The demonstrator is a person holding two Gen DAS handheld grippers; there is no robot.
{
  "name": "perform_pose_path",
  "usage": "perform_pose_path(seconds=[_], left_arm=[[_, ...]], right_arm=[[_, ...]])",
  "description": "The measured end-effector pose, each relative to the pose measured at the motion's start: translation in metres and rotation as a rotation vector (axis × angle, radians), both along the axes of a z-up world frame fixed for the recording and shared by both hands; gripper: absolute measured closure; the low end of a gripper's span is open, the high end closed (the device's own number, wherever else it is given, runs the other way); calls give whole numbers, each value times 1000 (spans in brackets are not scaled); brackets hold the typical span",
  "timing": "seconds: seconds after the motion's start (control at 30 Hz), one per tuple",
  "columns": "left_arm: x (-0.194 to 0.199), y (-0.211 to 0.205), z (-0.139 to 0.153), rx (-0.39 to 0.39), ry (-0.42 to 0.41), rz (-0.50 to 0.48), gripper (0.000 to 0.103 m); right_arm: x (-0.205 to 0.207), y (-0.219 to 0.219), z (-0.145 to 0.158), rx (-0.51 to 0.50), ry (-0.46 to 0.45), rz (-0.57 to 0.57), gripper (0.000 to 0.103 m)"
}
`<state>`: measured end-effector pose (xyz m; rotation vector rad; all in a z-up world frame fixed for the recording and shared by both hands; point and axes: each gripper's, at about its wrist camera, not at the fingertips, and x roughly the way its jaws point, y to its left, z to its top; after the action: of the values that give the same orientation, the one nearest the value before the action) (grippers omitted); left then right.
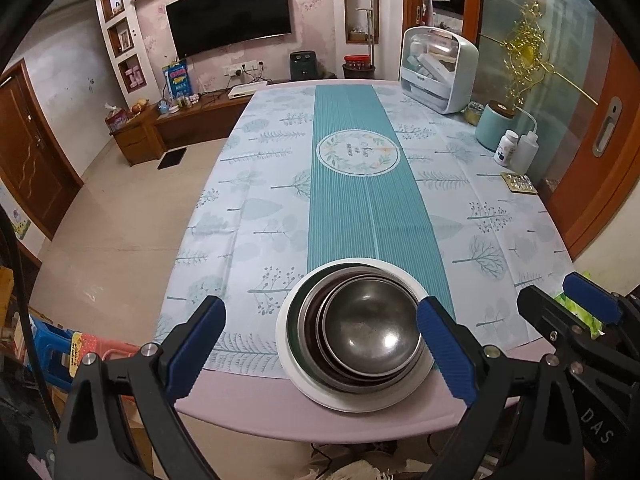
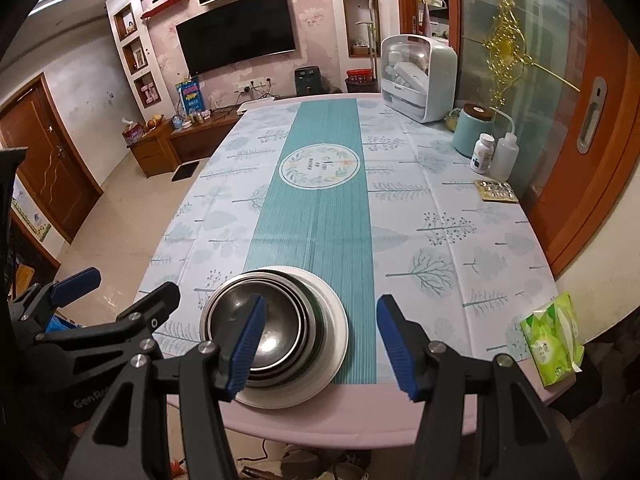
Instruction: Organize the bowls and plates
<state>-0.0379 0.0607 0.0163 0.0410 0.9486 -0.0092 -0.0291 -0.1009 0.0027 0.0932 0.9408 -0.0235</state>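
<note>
Several steel bowls [image 1: 370,328] sit nested inside one another on a white plate [image 1: 294,376], at the near edge of the table on the teal runner. My left gripper [image 1: 320,344] is open and empty, its blue pads on either side of the stack and above it. My right gripper [image 2: 320,346] is open and empty, just right of the same bowls [image 2: 276,332] and plate [image 2: 332,340]. Each gripper shows at the edge of the other's view.
The table [image 1: 360,184] has a tree-print cloth. At its far right stand a white storage box [image 1: 438,68], a teal canister [image 1: 494,126], a pill bottle [image 1: 505,148] and a squeeze bottle [image 1: 524,152]. A green tissue pack [image 2: 554,340] lies at the near right corner.
</note>
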Motion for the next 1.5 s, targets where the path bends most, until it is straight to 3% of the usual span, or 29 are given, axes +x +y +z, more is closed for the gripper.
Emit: perform_pose_path(seconds=[0.57,1.5], left_arm=[[-7,-2,4,-5,5,-4,7],[19,0,-4,-10,39,-6,7]], right_arm=[[-5,-2,3,-17,-3,-7,45],[12,-1,3,-11,10,7,45]])
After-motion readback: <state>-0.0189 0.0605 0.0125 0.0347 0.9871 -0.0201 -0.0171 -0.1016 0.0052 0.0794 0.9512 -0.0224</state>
